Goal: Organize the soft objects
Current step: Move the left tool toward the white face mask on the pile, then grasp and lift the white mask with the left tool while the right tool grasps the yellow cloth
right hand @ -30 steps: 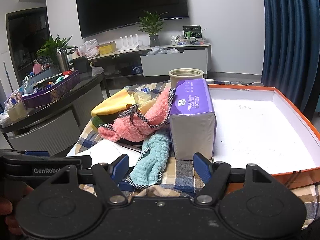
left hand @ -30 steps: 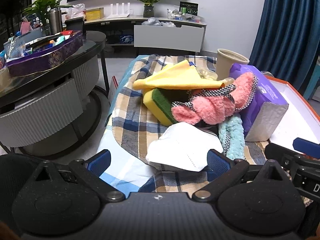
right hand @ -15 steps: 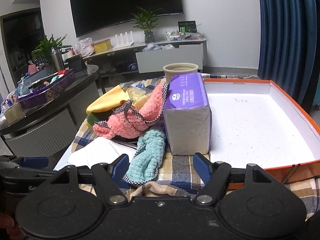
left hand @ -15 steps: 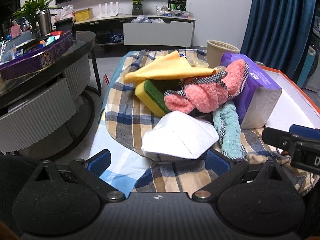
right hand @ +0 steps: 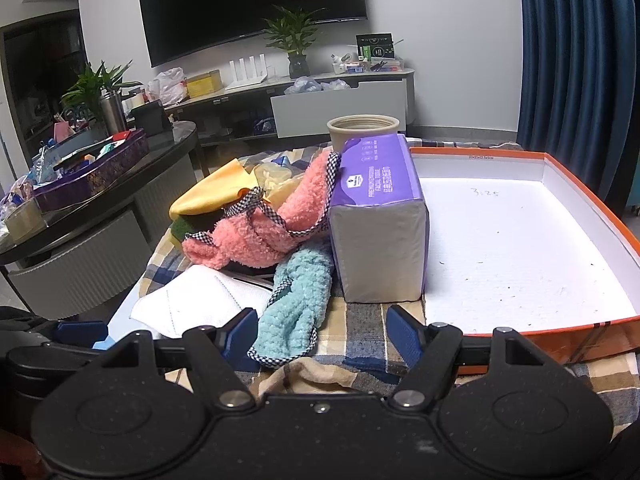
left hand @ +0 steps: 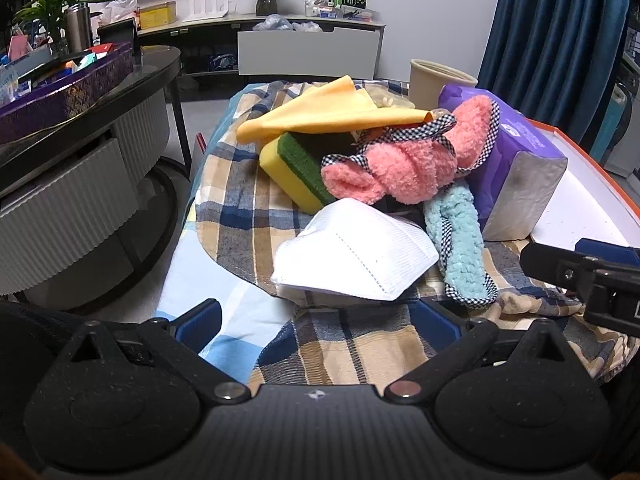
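A pile of soft things lies on a plaid cloth (left hand: 248,216): a white mask (left hand: 352,256), a pink fuzzy cloth (left hand: 408,164), a teal fuzzy cloth (right hand: 296,304), a yellow-green sponge (left hand: 292,164), a yellow rag (left hand: 332,114) and a purple tissue pack (right hand: 380,224). An orange-rimmed white box (right hand: 568,336) stands right of the pack and holds nothing. My left gripper (left hand: 318,320) is open, just short of the mask. My right gripper (right hand: 322,332) is open, its fingers either side of the teal cloth's near end.
A beige cup (right hand: 362,128) stands behind the tissue pack. A dark round table (left hand: 80,120) with a purple tray of clutter is at the left. A TV console (right hand: 320,100) and blue curtains (right hand: 568,60) are beyond.
Both grippers have pulled back slightly and lifted; the pile looks a little farther in the left view. Nothing has been picked up or moved.
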